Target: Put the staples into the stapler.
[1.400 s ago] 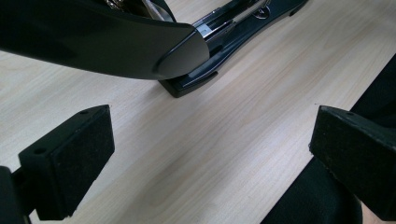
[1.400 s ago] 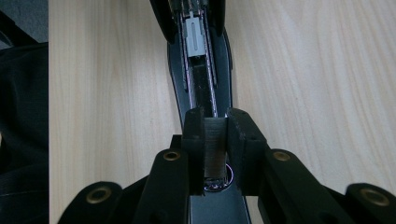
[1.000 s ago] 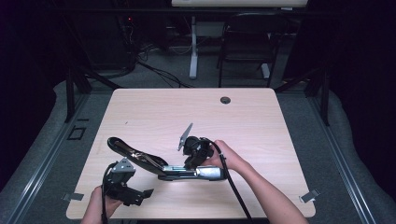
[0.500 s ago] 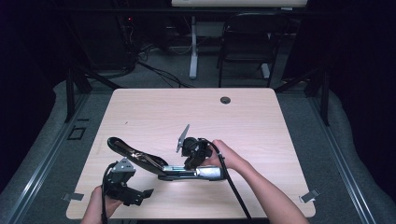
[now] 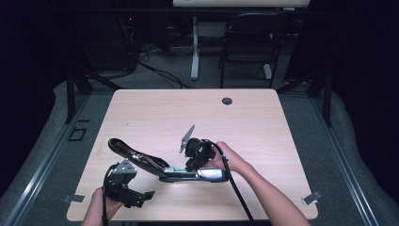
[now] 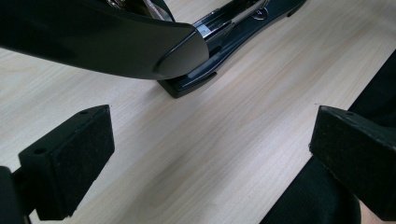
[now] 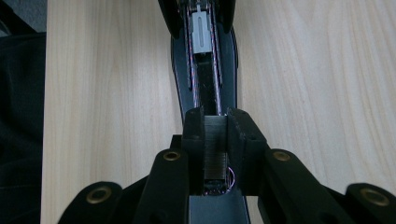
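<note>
Nothing moved since the earlier frame, right gripper [image 7: 215, 122] clamped on a strip of staples [image 7: 215, 149] over the opened stapler [image 5: 155, 162] at lower centre, left gripper [image 6: 210, 154] open at lower left, on the table [image 5: 263, 127].

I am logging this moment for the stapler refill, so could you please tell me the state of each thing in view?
Stapler: lid swung open, flat on the table.
Staple strip: clamped upright over the stapler's open channel.
Right gripper: shut on the staple strip.
Left gripper: jaws wide open, nothing between them.
</note>
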The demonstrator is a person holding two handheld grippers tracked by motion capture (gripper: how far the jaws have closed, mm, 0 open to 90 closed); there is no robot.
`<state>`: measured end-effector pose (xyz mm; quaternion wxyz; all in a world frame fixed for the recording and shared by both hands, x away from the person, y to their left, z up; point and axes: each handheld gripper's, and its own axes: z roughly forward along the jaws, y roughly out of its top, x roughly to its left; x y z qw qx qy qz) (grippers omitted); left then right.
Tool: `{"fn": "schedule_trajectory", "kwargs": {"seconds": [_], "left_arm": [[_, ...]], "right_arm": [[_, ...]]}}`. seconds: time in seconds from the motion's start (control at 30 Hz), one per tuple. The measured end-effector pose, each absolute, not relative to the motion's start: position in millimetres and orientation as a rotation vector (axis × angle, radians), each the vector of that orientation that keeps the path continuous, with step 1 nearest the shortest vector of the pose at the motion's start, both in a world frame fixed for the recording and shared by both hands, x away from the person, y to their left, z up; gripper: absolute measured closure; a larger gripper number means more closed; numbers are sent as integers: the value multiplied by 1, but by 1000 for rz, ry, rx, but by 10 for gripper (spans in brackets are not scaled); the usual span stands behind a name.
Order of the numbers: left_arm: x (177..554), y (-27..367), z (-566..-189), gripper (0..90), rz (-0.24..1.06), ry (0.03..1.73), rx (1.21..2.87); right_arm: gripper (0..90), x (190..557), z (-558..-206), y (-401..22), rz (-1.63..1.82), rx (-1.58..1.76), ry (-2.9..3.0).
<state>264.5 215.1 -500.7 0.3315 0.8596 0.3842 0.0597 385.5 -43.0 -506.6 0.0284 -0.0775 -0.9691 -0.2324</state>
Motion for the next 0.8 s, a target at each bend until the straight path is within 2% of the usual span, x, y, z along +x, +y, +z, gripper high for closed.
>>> {"fn": "schedule_trajectory", "kwargs": {"seconds": [0.8], "left_arm": [[264, 214, -501, 1, 156, 999, 2255]], "right_arm": [[779, 385, -513, -49, -725, -254, -2983]]}}
